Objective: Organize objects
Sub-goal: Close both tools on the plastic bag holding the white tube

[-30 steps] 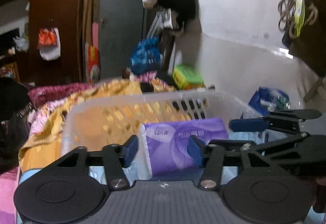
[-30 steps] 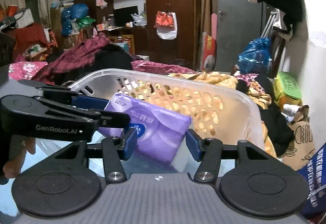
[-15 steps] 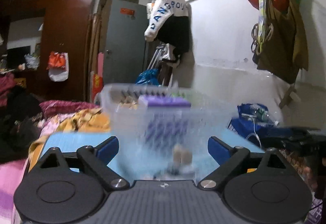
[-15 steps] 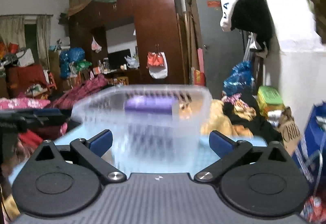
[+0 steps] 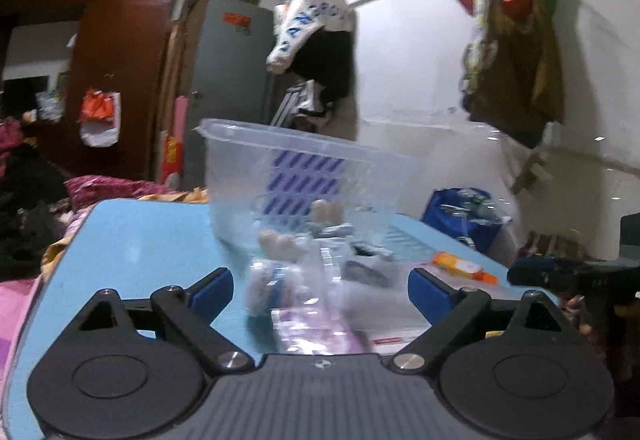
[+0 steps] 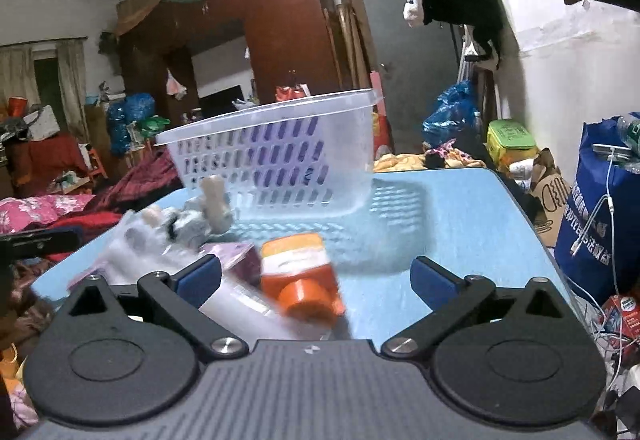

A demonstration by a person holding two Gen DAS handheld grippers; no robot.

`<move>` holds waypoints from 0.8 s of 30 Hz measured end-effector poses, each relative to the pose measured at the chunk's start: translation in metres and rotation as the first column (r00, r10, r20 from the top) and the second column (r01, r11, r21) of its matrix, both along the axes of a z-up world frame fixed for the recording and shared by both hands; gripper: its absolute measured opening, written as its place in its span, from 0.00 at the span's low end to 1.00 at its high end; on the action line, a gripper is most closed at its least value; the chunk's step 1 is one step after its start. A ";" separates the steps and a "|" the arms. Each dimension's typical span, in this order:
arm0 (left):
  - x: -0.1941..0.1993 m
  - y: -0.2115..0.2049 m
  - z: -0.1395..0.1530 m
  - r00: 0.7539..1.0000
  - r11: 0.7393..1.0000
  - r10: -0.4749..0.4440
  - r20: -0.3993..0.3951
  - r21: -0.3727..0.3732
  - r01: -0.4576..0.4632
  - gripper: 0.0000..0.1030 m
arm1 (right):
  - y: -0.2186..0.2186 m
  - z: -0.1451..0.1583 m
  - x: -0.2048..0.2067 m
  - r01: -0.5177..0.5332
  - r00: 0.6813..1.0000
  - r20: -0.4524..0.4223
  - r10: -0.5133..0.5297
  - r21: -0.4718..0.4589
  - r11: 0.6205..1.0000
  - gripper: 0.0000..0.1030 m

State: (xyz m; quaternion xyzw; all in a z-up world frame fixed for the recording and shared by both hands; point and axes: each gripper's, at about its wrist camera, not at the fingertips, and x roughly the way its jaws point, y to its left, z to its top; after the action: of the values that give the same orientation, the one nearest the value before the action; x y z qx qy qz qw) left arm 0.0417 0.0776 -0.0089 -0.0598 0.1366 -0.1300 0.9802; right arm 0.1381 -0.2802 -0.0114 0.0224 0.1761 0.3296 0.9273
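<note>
Clear plastic makes up the basket (image 6: pixel 276 155), which sits tilted toward the far side of the blue table (image 6: pixel 460 224), one end raised (whether its base is touching the table I cannot tell). Something purple shows through its slotted wall, most likely a tissue pack lodged inside. That tilt, and the loose things on the table in front of it, read to me as a basket tipped out so that its contents can be sorted.

Nearest the right gripper (image 6: pixel 316 276) lies an orange bottle (image 6: pixel 302 276) on its side, cap toward the camera, beside a purple packet (image 6: pixel 236 260) and a white tube (image 6: pixel 236 308). Farther back, close to the basket, is a grey bundle (image 6: pixel 196 224) with pale stubs sticking up. From the left gripper (image 5: pixel 320 290) the same heap is seen from the other side, with a clear bag (image 5: pixel 280 280) closest to it.

Both grippers stand wide open and hold nothing; each hovers low over the near edge of the table, facing the pile, placed well for a first pick.

Much is smeared by motion blur: the bag's contents, the bundle and the dark thing beside it cannot be identified. The near ends of the tube and packet are hidden behind the right gripper's body. Only the tip of the right gripper shows at the right edge of the left view.
</note>
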 end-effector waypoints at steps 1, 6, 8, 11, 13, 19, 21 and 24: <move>-0.002 -0.003 0.000 1.000 1.000 -0.015 0.008 0.007 0.015 0.93 | 0.001 -0.001 -0.007 -0.005 1.000 0.013 0.005 -0.012 1.000 1.00; 0.009 -0.033 -0.006 0.996 0.991 -0.085 -0.033 0.102 0.087 0.93 | 0.006 -0.006 -0.021 -0.056 0.998 0.021 0.058 -0.071 0.996 0.93; 0.016 -0.039 -0.009 0.994 0.988 -0.091 -0.053 0.118 0.097 0.93 | 0.013 -0.012 -0.019 -0.077 0.997 0.009 0.079 -0.112 0.991 0.85; 0.024 -0.041 -0.013 0.995 0.989 -0.075 -0.068 0.121 0.083 0.92 | 0.022 -0.021 -0.012 -0.079 0.997 -0.012 0.078 -0.152 0.985 0.74; 0.028 -0.042 -0.015 0.995 0.990 -0.062 -0.075 0.124 0.071 0.92 | 0.021 -0.025 -0.009 -0.086 0.996 -0.028 0.083 -0.146 0.986 0.69; 0.027 -0.050 -0.016 0.997 0.989 -0.053 -0.048 0.133 0.059 0.58 | 0.019 -0.028 -0.013 -0.086 0.996 -0.014 0.084 -0.166 0.982 0.50; 0.026 -0.050 -0.016 0.998 0.988 -0.036 -0.041 0.147 0.042 0.34 | 0.020 -0.029 -0.016 -0.082 0.997 -0.007 0.082 -0.174 0.981 0.43; 0.026 -0.045 -0.015 0.996 0.992 -0.072 -0.049 0.103 0.077 0.20 | 0.020 -0.028 -0.018 -0.087 0.996 0.000 0.089 -0.185 0.979 0.34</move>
State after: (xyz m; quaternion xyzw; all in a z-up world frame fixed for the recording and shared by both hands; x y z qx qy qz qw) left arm 0.0673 0.0329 -0.0242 -0.0062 0.1674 -0.1579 0.9731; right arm 0.1203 -0.2599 -0.0395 -0.0731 0.2028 0.3526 0.9106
